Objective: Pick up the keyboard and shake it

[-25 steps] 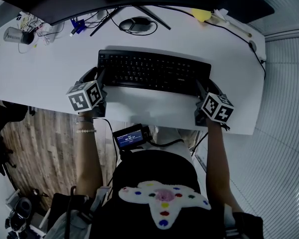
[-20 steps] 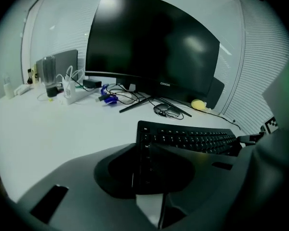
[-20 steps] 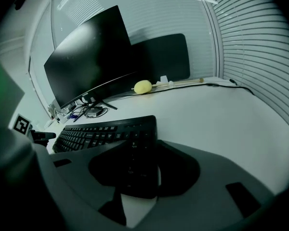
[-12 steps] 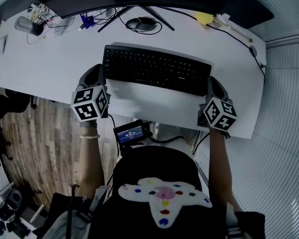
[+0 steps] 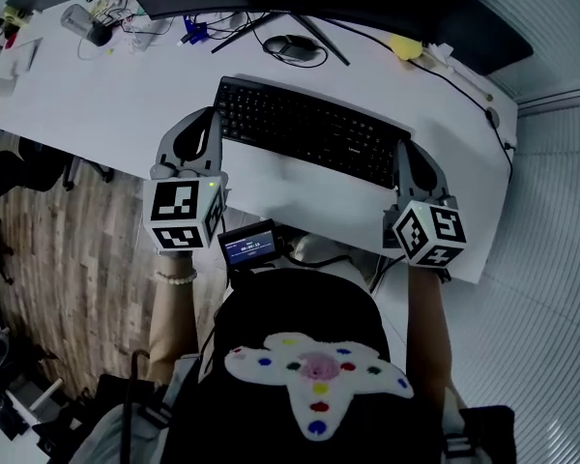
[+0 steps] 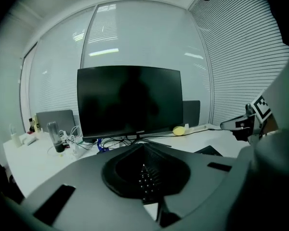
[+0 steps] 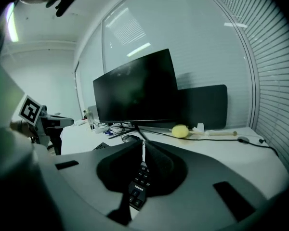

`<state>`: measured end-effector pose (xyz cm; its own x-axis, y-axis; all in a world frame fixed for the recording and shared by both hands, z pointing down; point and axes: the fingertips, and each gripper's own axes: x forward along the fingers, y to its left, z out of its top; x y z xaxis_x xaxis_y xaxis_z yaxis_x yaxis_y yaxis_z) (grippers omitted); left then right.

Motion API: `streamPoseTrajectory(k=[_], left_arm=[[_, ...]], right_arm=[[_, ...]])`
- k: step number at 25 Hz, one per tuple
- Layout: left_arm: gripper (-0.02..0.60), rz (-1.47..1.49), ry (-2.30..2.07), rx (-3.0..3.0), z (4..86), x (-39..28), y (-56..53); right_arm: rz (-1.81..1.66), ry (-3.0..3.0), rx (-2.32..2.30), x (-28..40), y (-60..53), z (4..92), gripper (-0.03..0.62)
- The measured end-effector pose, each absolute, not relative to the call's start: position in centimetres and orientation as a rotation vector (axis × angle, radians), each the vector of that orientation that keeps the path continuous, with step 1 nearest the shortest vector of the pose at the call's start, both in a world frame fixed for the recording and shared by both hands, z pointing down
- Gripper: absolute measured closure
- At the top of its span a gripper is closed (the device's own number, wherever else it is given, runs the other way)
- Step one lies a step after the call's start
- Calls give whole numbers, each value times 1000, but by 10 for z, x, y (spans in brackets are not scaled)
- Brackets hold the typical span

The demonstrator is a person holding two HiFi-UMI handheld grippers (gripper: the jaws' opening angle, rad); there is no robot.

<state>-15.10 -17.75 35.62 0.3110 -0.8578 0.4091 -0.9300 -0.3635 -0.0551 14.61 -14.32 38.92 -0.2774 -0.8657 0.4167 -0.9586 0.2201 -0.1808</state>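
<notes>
Nearest, at the bottom of the head view: a dark lap [image 5: 290, 322] bearing a white star-shaped patch [image 5: 314, 375] dotted in colours, and a small lit screen [image 5: 248, 246] just below the table edge. Next out, left tool [image 5: 214, 124] pressed shut on the left end of the black keyboard [image 5: 309, 129]; right tool [image 5: 403, 155] pinching the right end the same way. Borne out in the left gripper view: jaws drawn in to a narrow slit, rows of keys caught between. Likewise in the right gripper view, with a keyboard corner and its printed logo between the jaws. Keyboard slanted over the white table [image 5: 116, 95], seemingly lifted clear of it, though hard to judge from straight above; soft shadow beneath. Beyond, a mouse [image 5: 292, 46] beside the foot of a dark monitor [image 6: 130, 100]. Far right, a yellow lump [image 5: 403, 44]; far left, a tangle of wires [image 5: 126, 22] among small clutter.
</notes>
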Motion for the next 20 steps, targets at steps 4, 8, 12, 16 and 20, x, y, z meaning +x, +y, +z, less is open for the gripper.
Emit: streamPoseTrajectory(k=[4,8,12,16,20], left_arm=[[565,505,-1660,2436,323,-137,-159],[565,462,-1666,2477,299,-128,-145],[565,448,-1679,2504,286,-122,-133],[565,447,-1696,2520,280,-119,-123],[565,452,-1730,2515,276,-124,-120]], right_arm=[[454,-2312,1687,139,-134,360,551],[369,-2357,1652,130,-130,336,551],[341,-2414,1633,123,-129,319,553],[339,-2470,1615,119,-126,306,553],[330,-2494,1600,112,-128,301,553]])
